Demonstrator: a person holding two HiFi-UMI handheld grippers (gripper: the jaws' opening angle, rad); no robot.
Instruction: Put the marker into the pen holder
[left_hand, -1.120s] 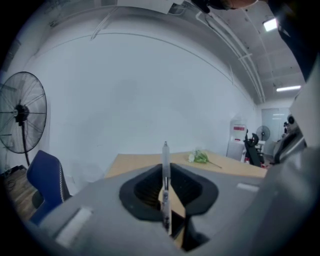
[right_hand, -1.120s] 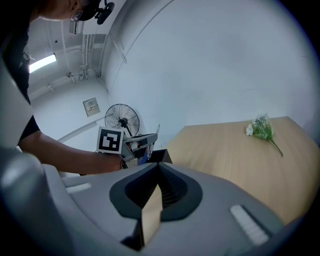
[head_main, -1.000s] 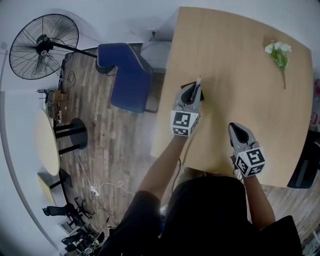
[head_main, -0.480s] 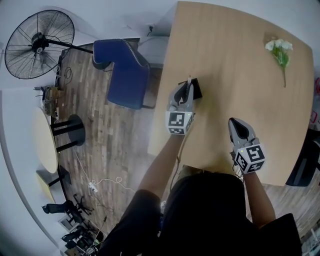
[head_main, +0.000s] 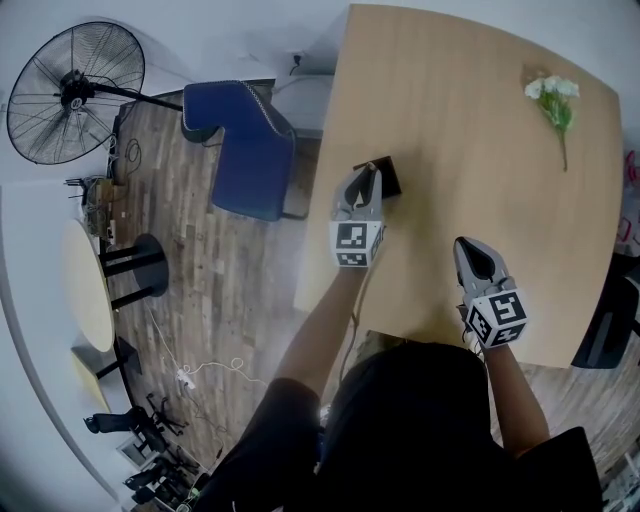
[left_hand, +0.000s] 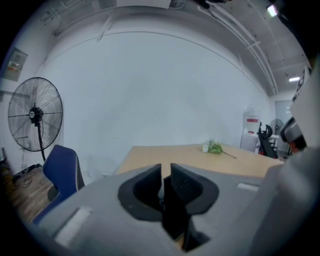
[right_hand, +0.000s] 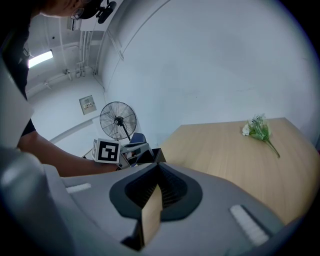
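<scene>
A light wooden table (head_main: 450, 130) with rounded far corners carries two things: a small black holder (head_main: 387, 178) standing close to its left edge, and a flower sprig (head_main: 553, 100) with white blooms lying flat near the far right corner, well apart from it.

The grey right claw (head_main: 470, 247) bears black-and-white square markings. Beneath it lies a pale tan wooden desk (head_main: 450, 110). Ahead-left of it is a black square pen holder (head_main: 390, 180). Far ahead-right are white flowers on green stems (head_main: 553, 100).

Even soft light, fisheye edges, blurry foreground
</scene>
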